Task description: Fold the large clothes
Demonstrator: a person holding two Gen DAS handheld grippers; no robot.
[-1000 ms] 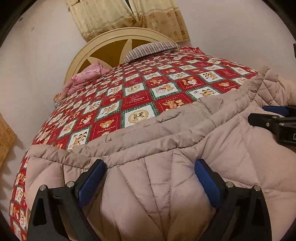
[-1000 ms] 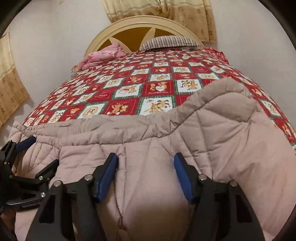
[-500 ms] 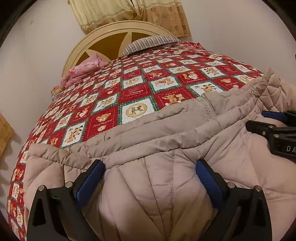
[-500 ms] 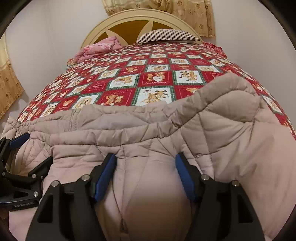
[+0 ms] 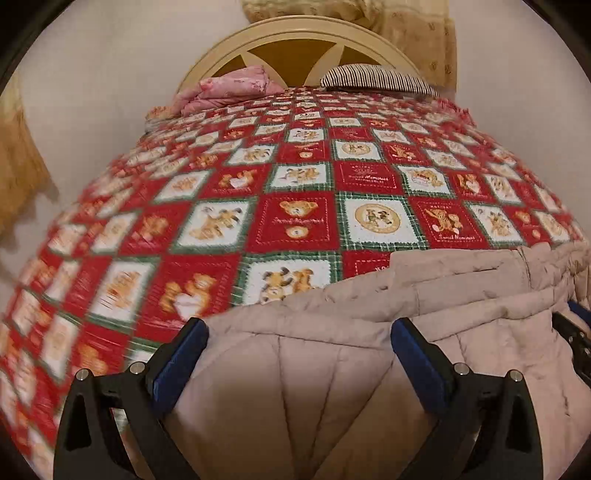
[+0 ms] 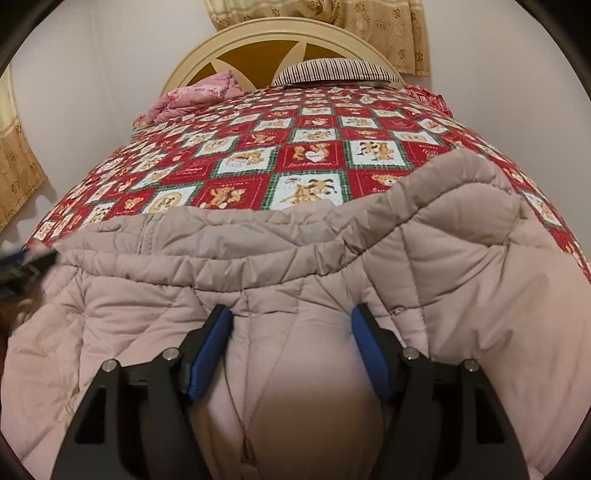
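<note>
1. Bed (image 5: 295,221); filling both views, spreading away toward a cream arched headboard (image 6: 280,33) against a pale wall; wearing a red, white and green checked cover printed with teddy bears.
2. Coat (image 6: 295,258); large, quilted, pale pinkish-beige; lying across the near end of the bed on top of the cover, bunching into thick rolled folds along its far edge; in the left wrist view (image 5: 443,295) occupying the near right part of the bed, leaving bare cover on the left.
3. Curtain (image 6: 388,29); tan, patterned, hanging behind the headboard.
4. Striped pillow (image 6: 332,70); resting at the head of the bed, right of centre.
5. Pink bedding (image 6: 199,92); lying crumpled at the head, left of the pillow.
6. Right gripper (image 6: 291,350); blue pads pressing into a puffed bulge of the coat, squeezing it between them; jaws having just been widening slightly.
7. Left gripper (image 5: 299,354); jaws standing spread wide, hovering over the coat's left edge, pads not pinching the fabric.
</note>
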